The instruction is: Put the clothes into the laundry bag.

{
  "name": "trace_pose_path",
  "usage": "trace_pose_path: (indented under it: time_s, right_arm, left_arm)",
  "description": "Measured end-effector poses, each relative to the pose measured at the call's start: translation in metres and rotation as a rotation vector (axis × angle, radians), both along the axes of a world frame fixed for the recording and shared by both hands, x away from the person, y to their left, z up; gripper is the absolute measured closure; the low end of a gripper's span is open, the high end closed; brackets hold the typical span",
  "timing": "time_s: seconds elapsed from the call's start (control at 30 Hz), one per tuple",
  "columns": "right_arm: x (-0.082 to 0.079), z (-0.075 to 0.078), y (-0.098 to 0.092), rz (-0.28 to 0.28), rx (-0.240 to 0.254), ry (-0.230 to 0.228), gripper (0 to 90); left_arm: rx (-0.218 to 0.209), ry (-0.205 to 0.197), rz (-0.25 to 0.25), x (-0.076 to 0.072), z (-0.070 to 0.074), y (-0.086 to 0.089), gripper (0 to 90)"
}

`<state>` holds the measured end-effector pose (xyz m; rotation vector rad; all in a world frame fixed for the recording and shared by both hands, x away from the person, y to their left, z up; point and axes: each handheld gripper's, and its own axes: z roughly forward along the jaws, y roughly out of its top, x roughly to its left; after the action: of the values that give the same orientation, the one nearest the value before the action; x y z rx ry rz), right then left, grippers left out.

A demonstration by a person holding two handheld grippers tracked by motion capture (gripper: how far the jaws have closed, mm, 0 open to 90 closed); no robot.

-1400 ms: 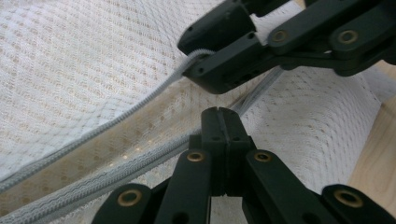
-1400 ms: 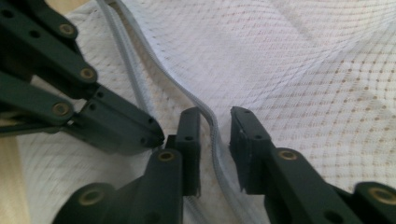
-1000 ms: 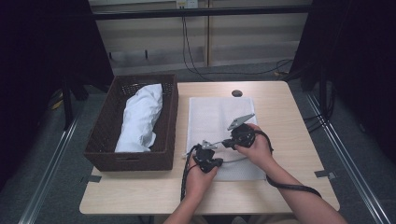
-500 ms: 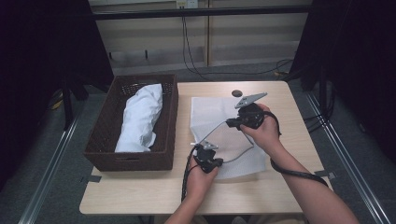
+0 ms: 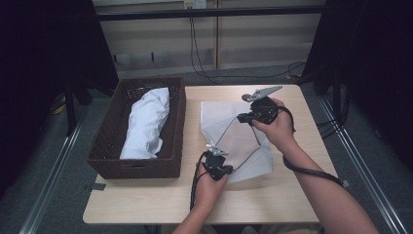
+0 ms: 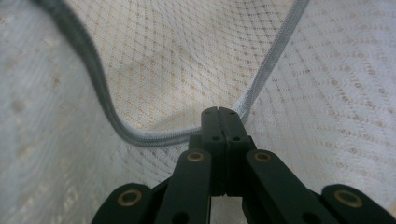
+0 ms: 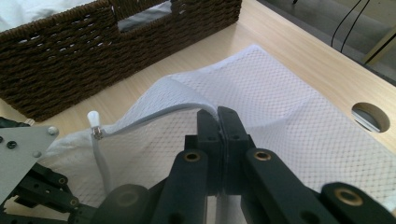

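Right gripper [image 5: 243, 117] is pinching the upper zipper edge of a white mesh laundry bag [image 5: 229, 141] and holding it raised above the tabletop's [image 5: 292, 195] middle, apparently to open the mouth. Left gripper [image 5: 220, 156], jaws pressed together on the lower edge toward the front edge, is anchoring it, likely for the white cloth [image 5: 146, 122] lying in the wicker basket [image 5: 104, 146] at the left edge.

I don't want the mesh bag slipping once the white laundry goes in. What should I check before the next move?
1. Left gripper shut on the zipper edge: ok.
2. Right gripper shut on the opposite edge of the mesh bag: ok.
3. Bag mouth held open between the grippers: ok.
4. White laundry lying in the wicker basket: ok.
5. Opening wide enough for the laundry: cannot tell.
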<state>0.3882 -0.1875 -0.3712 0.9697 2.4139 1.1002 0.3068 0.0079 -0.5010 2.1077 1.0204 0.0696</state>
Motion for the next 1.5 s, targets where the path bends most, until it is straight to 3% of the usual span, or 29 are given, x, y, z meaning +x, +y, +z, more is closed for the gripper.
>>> trace_pose_path:
  time_s: [0.43, 0.67, 0.83, 0.87, 0.9, 0.93, 1.1, 1.23, 1.33, 1.5]
  right_arm:
    - [0.007, 0.010, -0.004, -0.026, 0.021, -0.002, 89.2]
    - [0.007, 0.011, 0.001, -0.007, -0.012, -0.006, 89.2]
    - [0.006, 0.007, 0.002, 0.014, -0.012, 0.001, 89.2]
    - [0.005, 0.004, 0.002, 0.019, -0.020, 0.006, 89.2]
    - [0.005, 0.004, 0.002, 0.019, -0.020, 0.006, 89.2]
    - [0.005, 0.003, 0.002, 0.027, -0.019, 0.007, 89.2]
    - [0.005, -0.005, 0.002, 0.030, -0.024, 0.012, 89.2]
    - [0.004, -0.010, 0.001, 0.031, -0.024, 0.020, 89.2]
    - [0.004, -0.012, 0.002, 0.035, -0.034, 0.026, 89.2]
    - [0.003, -0.013, 0.003, 0.040, -0.044, 0.026, 89.2]
  left_arm:
    - [0.004, 0.002, -0.003, 0.000, 0.000, 0.000, 90.0]
    - [-0.021, 0.025, 0.001, 0.002, 0.000, 0.001, 89.4]
    - [-0.048, 0.070, 0.004, 0.005, 0.001, 0.000, 81.5]
    - [-0.041, 0.071, -0.011, 0.006, 0.002, 0.000, 75.8]
    - [-0.046, 0.079, -0.019, 0.006, 0.004, -0.001, 75.8]
    - [-0.064, 0.075, -0.002, 0.006, 0.006, -0.003, 73.2]
    - [-0.078, 0.057, -0.017, 0.010, 0.023, -0.002, 61.8]
    - [-0.053, 0.021, -0.022, 0.011, 0.036, -0.001, 47.6]
    - [-0.075, 0.032, -0.021, 0.013, 0.044, 0.000, 35.7]
    - [-0.065, 0.016, -0.028, 0.014, 0.058, 0.005, 27.6]
